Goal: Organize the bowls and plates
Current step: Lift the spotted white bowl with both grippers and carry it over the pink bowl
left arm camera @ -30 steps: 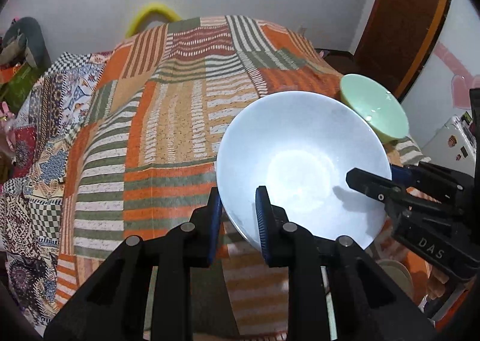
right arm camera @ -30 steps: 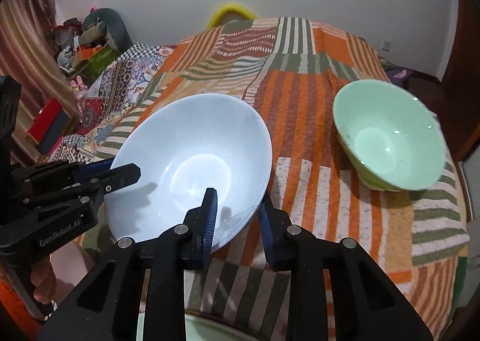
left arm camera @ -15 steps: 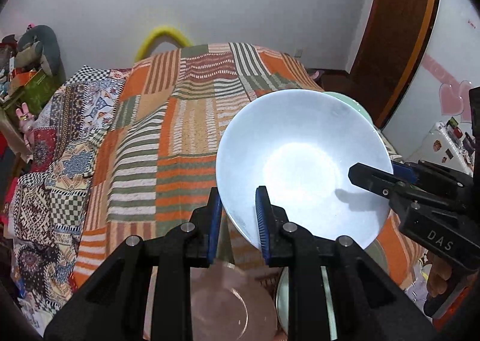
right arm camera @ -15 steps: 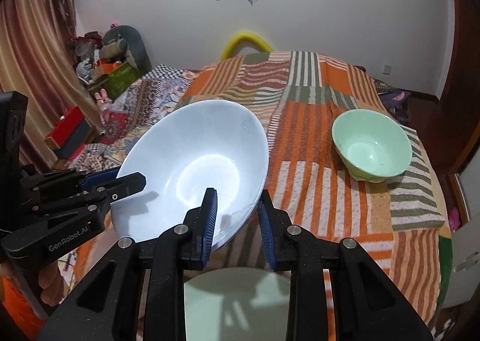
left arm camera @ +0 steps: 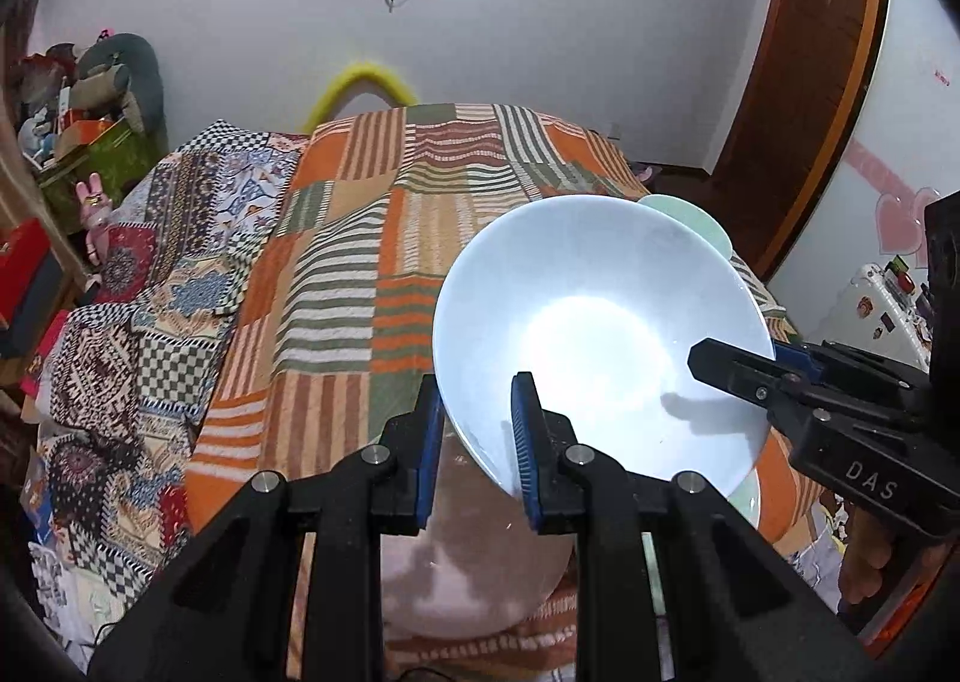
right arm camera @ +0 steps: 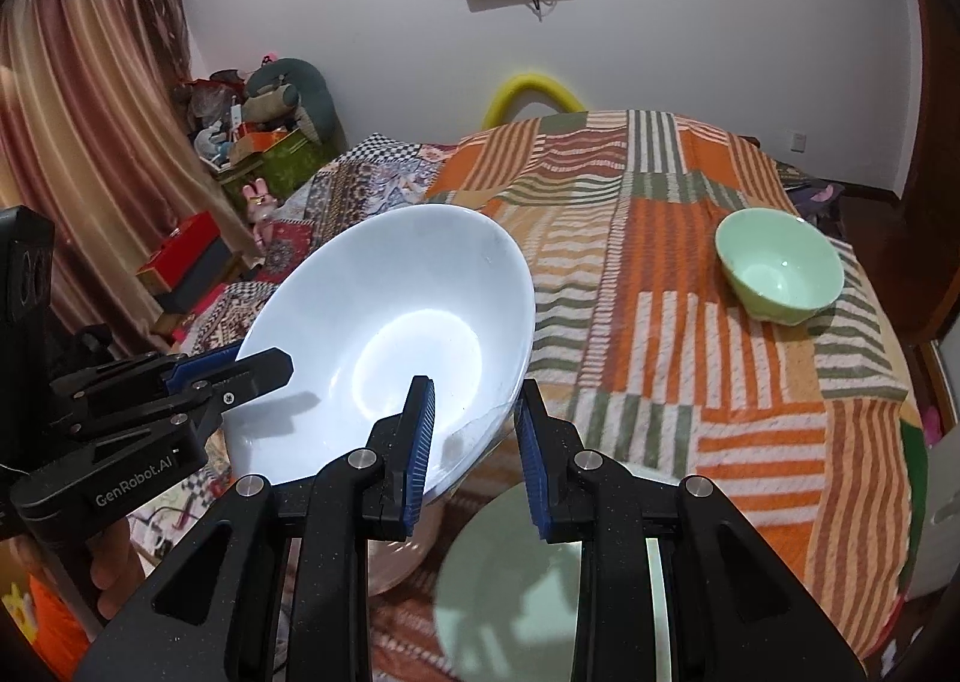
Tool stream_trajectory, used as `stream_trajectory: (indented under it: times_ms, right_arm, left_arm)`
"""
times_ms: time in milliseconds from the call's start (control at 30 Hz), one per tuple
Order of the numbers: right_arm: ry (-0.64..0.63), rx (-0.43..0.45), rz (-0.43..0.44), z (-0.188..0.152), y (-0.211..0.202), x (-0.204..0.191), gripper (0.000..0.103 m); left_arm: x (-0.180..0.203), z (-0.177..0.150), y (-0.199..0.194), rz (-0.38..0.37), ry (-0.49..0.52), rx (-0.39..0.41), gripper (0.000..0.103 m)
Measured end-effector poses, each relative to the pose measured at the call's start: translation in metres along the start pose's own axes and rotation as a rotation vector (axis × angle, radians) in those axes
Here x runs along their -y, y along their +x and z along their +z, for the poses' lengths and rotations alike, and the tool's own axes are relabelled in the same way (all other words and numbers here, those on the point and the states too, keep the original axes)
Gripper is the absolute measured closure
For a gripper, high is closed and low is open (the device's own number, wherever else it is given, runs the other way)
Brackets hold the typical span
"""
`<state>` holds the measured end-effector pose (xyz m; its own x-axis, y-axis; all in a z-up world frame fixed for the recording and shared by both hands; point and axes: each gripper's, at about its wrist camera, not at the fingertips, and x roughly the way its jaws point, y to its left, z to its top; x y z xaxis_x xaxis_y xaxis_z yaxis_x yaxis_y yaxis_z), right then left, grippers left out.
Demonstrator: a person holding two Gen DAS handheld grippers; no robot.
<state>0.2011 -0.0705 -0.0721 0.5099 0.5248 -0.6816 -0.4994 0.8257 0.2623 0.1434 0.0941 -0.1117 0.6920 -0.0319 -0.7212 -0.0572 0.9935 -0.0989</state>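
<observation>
large bowl (left arm camera: pixel 600 334): pale bluish white, plain
small bowl (right arm camera: pixel 780 274): mint green, plain
bedspread (right arm camera: pixel 690 334): patchwork of orange, olive, cream stripes
second cover (left arm camera: pixel 150 286): checks and florals in blue, maroon, black, white
plates: pinkish brown (left arm camera: pixel 474 568); pale green (right arm camera: pixel 510 592)
hand-held gripper (left arm camera: pixel 474 442): black, blue pads
curtain (right arm camera: pixel 78 142): brown-pink stripes

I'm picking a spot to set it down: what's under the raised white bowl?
Below the white bowl lie a pinkish plate and a pale green plate on the striped blanket; both are partly covered.
</observation>
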Motion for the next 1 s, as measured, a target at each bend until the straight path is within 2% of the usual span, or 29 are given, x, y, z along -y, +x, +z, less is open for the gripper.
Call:
stream_trajectory:
  times_ms: [233,500,700,1000]
  right_arm:
    - [-0.014,-0.01,0.012,-0.017,0.001,-0.02,0.078]
    - [-0.044,-0.027,0.018,-0.028,0.013,-0.034,0.078]
    - [-0.063,-0.069,0.017,-0.038,0.028,-0.044,0.078]
    - [-0.059,-0.177,0.038,-0.057,0.06,-0.048,0.078]
  left_arm:
    - [-0.016,-0.02,-0.01,0.02,-0.027,-0.012,0.081]
    - [-0.031,-0.042,-0.002,0.043,-0.049,-0.063,0.081]
    - [-0.045,-0.057,0.012,0.052,-0.082,-0.108,0.081]
    - [-0.061,-0.077,0.034,0.075,-0.106,-0.181,0.081]
